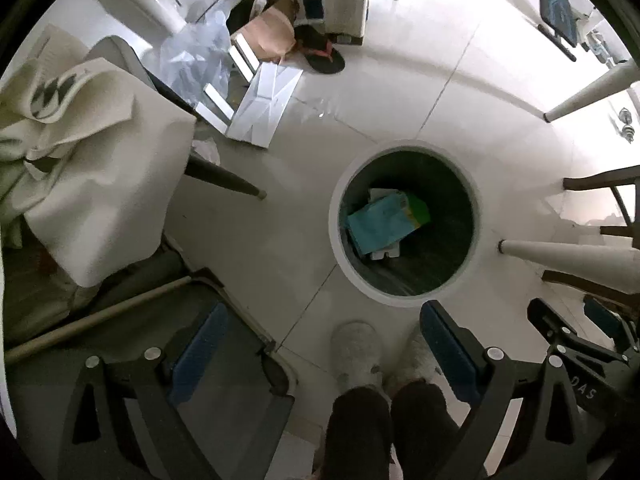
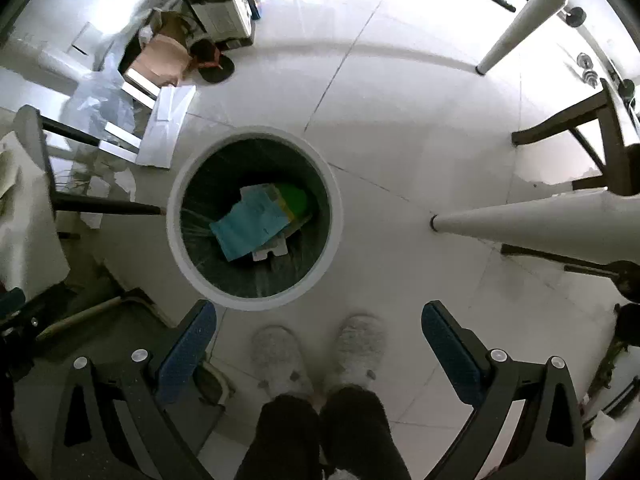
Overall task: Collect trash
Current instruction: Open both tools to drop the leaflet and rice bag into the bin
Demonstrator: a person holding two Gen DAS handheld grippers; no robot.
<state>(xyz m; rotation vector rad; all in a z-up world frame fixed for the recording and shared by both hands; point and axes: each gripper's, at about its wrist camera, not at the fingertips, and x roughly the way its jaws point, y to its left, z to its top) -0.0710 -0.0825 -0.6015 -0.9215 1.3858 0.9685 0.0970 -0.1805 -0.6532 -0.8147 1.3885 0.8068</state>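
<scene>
Hidden / unclear: bin floor dark under the liner; printing on the carton too small to read. The clutter at the far left — clear plastic sheet (image 1: 196, 56), brown cardboard (image 1: 266, 34) — is partly blurred and cut off by the frame edge.
Trash bin: round, white rim (image 1: 404, 298), dark green liner inside; stands on the white tile floor (image 1: 460, 92), just beyond the person's feet. In the right wrist view it sits left of centre (image 2: 256, 300).
Trash in bin: a flattened light-blue carton (image 1: 380, 226) with a yellow-green end, lying tilted on the bottom over a white scrap (image 1: 384, 254); same pair in the right view (image 2: 256, 226).
Left gripper: (image 1: 324, 344) fingers spread wide, blue pads (image 1: 200, 348) facing each other, nothing between them — held above the floor near the bin's near edge.
Right gripper: (image 2: 318, 344) likewise wide apart and holding nothing; its body also shows at the right edge of the left view.
Feet: pale fuzzy slippers (image 2: 280, 356), dark trouser legs, between the fingers in both views.
Left side: chair draped with cream cloth (image 1: 100, 160); folded white box panel (image 1: 266, 104) on the floor beyond it.
Right side: white table legs (image 2: 540, 224) and dark chair legs, cut off by the frame.
</scene>
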